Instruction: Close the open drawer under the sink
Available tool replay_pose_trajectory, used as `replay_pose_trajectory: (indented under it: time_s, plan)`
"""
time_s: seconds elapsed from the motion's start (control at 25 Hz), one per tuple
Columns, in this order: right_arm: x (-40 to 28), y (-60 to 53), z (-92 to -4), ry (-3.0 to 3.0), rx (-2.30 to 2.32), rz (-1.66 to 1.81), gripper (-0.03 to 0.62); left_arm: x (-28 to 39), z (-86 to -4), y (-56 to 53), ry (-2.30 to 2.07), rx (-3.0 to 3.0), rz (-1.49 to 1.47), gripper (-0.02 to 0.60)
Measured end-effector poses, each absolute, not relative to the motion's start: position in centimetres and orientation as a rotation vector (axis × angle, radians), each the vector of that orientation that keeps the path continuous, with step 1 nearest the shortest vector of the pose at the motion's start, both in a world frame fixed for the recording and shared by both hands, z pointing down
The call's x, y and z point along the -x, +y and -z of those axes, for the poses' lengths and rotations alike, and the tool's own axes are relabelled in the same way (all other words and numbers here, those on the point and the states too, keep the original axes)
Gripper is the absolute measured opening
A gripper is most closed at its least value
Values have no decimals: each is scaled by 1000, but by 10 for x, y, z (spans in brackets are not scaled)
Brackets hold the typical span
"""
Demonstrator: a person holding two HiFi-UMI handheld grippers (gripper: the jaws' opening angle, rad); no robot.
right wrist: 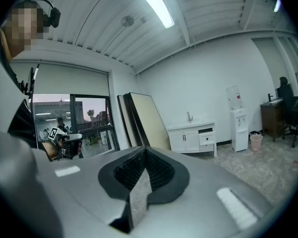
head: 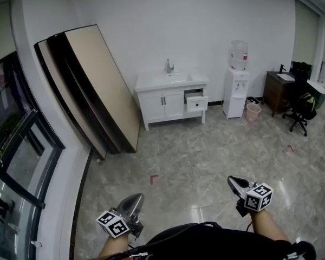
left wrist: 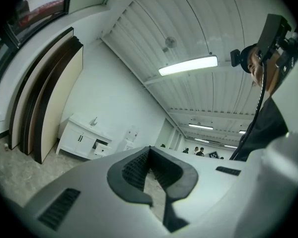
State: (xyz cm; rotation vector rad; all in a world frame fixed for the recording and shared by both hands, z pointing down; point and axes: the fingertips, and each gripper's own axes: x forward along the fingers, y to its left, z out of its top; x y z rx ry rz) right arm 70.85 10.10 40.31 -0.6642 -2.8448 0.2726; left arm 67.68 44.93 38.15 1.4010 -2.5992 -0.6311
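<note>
Nothing's done yet: the drawer [head: 197,102] on the far sink cabinet [head: 162,105] stands open, well apart from the near left gripper [head: 135,199] and right gripper [head: 233,180], both closed on nothing.

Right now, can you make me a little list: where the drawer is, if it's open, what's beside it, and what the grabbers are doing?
drawer: open, right side of white sink cabinet, far across the floor
beside cabinet: water dispenser right, leaning boards left
left gripper: jaws together, empty
right gripper: jaws together, empty
</note>
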Motion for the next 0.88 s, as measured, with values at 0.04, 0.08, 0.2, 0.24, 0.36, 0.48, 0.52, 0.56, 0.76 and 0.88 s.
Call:
replay_pose_trajectory:
  time_s: [0.04, 0.08, 0.2, 0.24, 0.36, 0.48, 0.52, 0.56, 0.76, 0.88]
  plan:
    - [-699, 110, -399, -2853, 659, -264, 2, -665, -379, 458, -2598, -1414, 627, 0]
    - [-689, 119, -394, -2863, 651, -259, 2, -653, -377, 467, -2596, -1420, 630, 0]
    - [-660, 146, -383, -2880, 631, -253, 2, -619, -369, 495, -2580, -1439, 639, 0]
    - [-650, 156, -381, -2881, 627, -248, 2, -608, -367, 505, -2581, -1443, 637, 0]
    - [-623, 183, -380, -2882, 621, -237, 2, -578, -366, 534, -2593, -1442, 627, 0]
    - [-596, 211, -381, -2883, 626, -238, 2, -550, -372, 563, -2587, -1445, 641, 0]
    - [-587, 220, -380, -2882, 628, -238, 2, -542, -372, 571, -2587, -1439, 641, 0]
    - [-578, 227, -380, -2879, 631, -238, 2, -534, -371, 579, -2588, -1430, 639, 0]
    - [-541, 253, -390, -2847, 660, -238, 2, -500, -379, 605, -2592, -1387, 656, 0]
    - [-521, 252, -396, -2828, 675, -236, 2, -484, -382, 604, -2596, -1354, 628, 0]
